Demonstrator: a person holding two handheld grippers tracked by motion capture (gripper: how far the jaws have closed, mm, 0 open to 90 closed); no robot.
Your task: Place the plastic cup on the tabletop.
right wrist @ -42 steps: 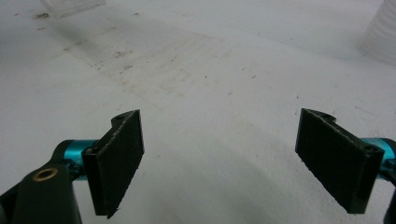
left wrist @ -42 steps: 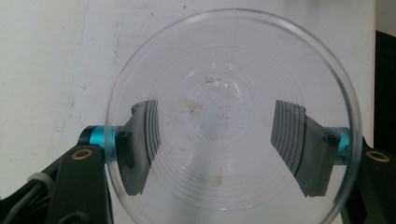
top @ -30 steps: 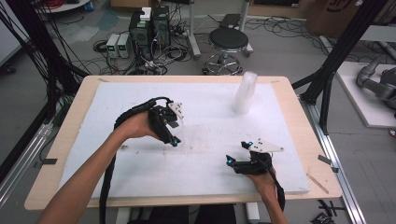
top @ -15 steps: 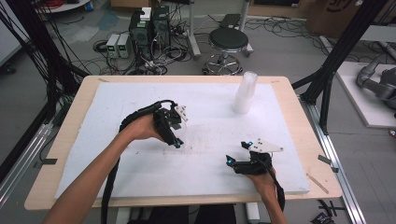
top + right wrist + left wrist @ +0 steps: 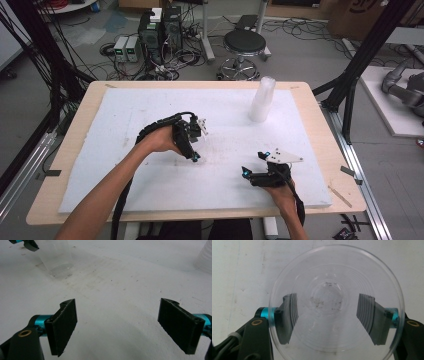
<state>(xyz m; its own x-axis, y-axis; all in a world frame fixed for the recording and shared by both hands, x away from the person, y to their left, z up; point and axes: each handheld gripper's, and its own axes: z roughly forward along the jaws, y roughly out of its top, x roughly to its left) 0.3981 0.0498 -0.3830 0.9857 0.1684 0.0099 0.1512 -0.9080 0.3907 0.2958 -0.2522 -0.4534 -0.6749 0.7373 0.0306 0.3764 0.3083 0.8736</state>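
1. My left gripper is clamped on a clear plastic cup. In the left gripper view I look straight down into the cup's mouth, with the two ribbed pads pressed against its wall on either side.
2. In the high view the left gripper points down at the white foam board, left of the board's middle, with my hand wrapped around its body.
3. From the right gripper view the cup shows at the far upper left with its base right at the board. I cannot tell whether it touches.
4. My right gripper holds nothing. Its jaws stand wide apart with only bare board between them.
5. In the high view the right gripper sits low near the board's front right part, well apart from the left one.
6. A stack of clear cups stands upright near the far right part of the board, well apart from both grippers.
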